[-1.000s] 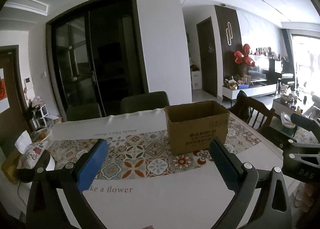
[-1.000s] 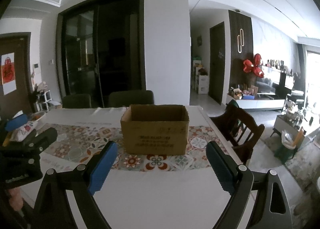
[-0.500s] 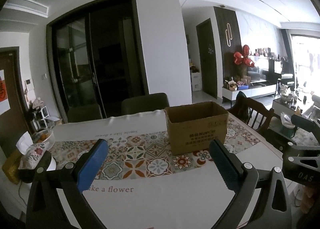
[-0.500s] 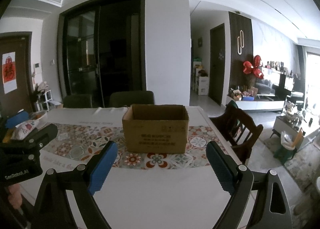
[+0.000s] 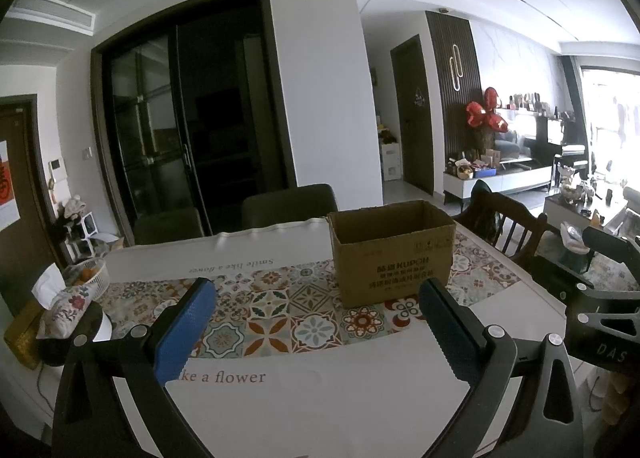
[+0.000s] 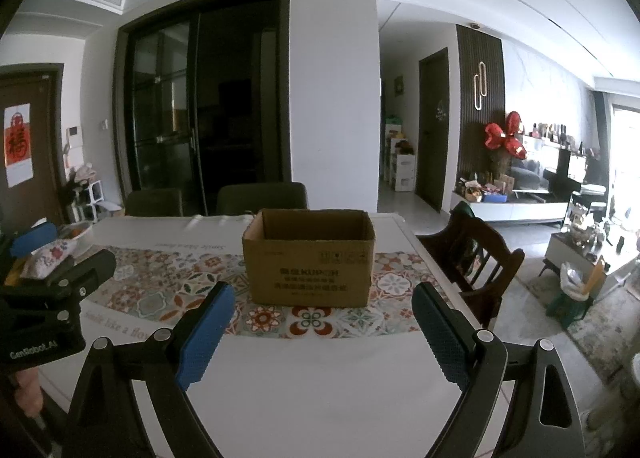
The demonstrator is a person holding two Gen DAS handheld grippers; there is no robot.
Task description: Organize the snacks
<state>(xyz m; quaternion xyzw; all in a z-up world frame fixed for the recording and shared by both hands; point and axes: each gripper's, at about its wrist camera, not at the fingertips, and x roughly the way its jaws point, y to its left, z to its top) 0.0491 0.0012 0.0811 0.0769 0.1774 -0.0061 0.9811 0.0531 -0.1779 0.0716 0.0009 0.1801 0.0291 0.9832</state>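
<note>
**Both grippers wide and empty before an open carton**

The left gripper (image 5: 316,328), black-framed with blue ribbed pads, hangs over the near white part of the table's cloth (image 5: 320,410) with its jaws well apart and nothing between them. Ahead of it and nearer its right jaw stands the open brown cardboard box (image 5: 394,258), upright on the band of coloured floral tile pattern that runs across the cloth — the box's printed front faces the camera and its flaps are folded out of sight. What lies inside the box cannot be seen from either view.

The right gripper (image 6: 322,332), of the same make, also has its jaws spread wide with nothing in the gap. From its camera the cardboard box (image 6: 308,258) sits straight ahead, centred between the two jaws and well beyond their tips, not touching them.

Off beyond the left gripper's left jaw, at the table's far edge, lie a floral fabric tissue pouch (image 5: 66,308) and a white wire basket (image 5: 90,276) holding something orange — too small to identify. Two dark upholstered chairs (image 5: 288,203) stand behind the table, and a dark wooden chair (image 6: 474,258) is just past the right gripper's right jaw. No snack packets are visible on the cloth between the jaws and the box.
</note>
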